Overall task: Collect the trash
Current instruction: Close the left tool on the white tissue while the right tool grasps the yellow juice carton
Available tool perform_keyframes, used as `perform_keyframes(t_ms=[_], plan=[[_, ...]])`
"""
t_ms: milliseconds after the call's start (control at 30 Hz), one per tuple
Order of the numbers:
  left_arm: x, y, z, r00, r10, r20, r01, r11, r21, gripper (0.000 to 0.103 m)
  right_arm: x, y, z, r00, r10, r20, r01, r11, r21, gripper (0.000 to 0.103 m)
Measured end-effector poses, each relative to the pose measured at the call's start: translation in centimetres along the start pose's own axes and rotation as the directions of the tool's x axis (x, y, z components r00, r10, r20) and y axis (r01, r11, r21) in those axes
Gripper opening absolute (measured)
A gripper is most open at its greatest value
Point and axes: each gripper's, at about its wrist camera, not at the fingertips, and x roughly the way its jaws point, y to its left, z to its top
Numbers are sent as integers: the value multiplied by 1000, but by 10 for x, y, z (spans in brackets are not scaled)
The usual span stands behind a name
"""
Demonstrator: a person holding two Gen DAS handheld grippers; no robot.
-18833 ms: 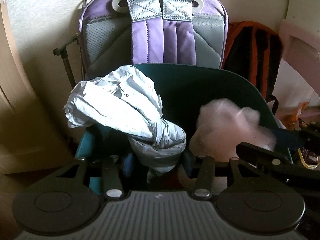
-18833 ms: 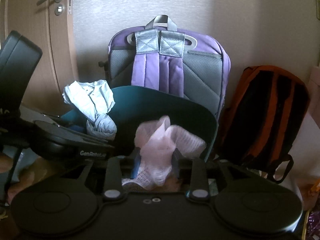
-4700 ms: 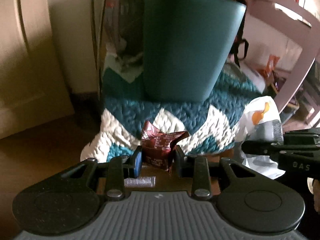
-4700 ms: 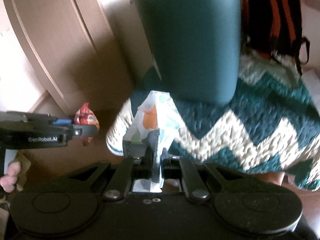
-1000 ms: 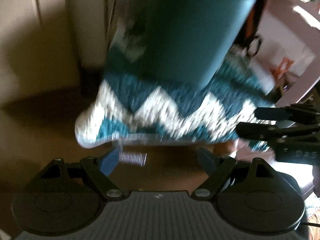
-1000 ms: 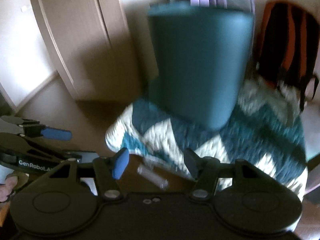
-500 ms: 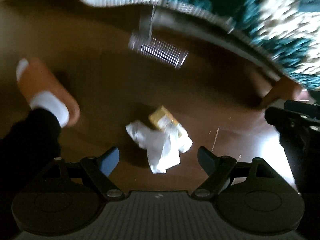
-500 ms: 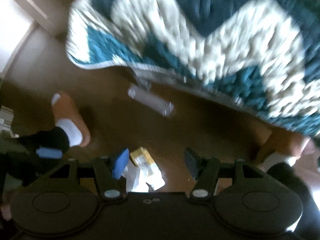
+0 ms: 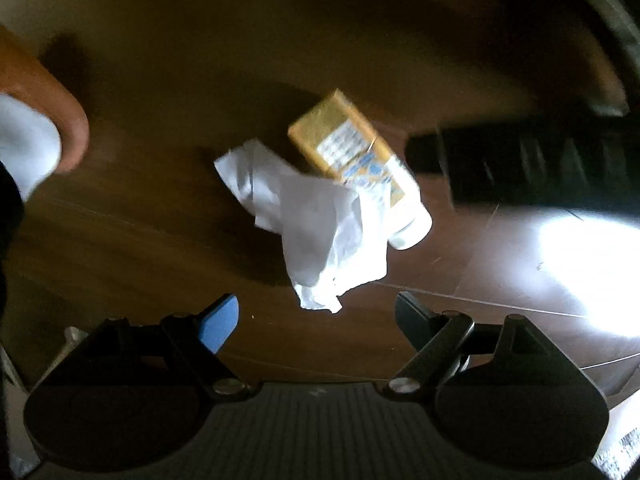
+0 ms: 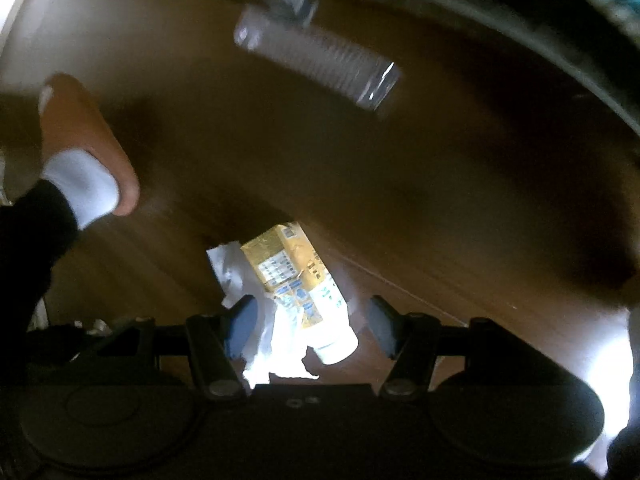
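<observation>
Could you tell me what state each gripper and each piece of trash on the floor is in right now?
left gripper: open, empty, above the floor.
right gripper: open, nothing gripped, trash in view between its fingers.
yellow carton: lying on its side, partly under the tissue.
white tissue: crumpled, draped over the carton's end.
clear plastic bottle: lying on its side, apart from the carton.

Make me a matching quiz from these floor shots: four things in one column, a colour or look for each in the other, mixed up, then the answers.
Things:
1. carton
2. tissue
3. bottle
4. slipper

Looks:
A. clear, ribbed
B. orange
C. yellow with a white end
D. white, crumpled

Pairs: 1-C, 2-D, 3-A, 4-B
</observation>
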Motion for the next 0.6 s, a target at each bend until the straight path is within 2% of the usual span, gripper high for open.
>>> perform_keyframes(t_ms=[267, 400, 533, 600], plan=[[41, -9, 10, 999, -35, -16, 34, 998, -49, 86, 64, 0, 21, 997, 16, -72, -17, 1000, -15, 60], [61, -8, 13, 997, -26, -67, 21, 997, -74, 85, 84, 7, 26, 995, 41, -89, -44, 999, -31, 60], [70, -10, 17, 996, -41, -77, 34, 996, -86, 82, 97, 5, 28, 982, 139, -124, -140, 990, 5, 62], [73, -9, 20, 995, -58, -81, 50, 994, -94, 74, 100, 4, 30, 978, 171, -123, -168, 985, 33, 62]])
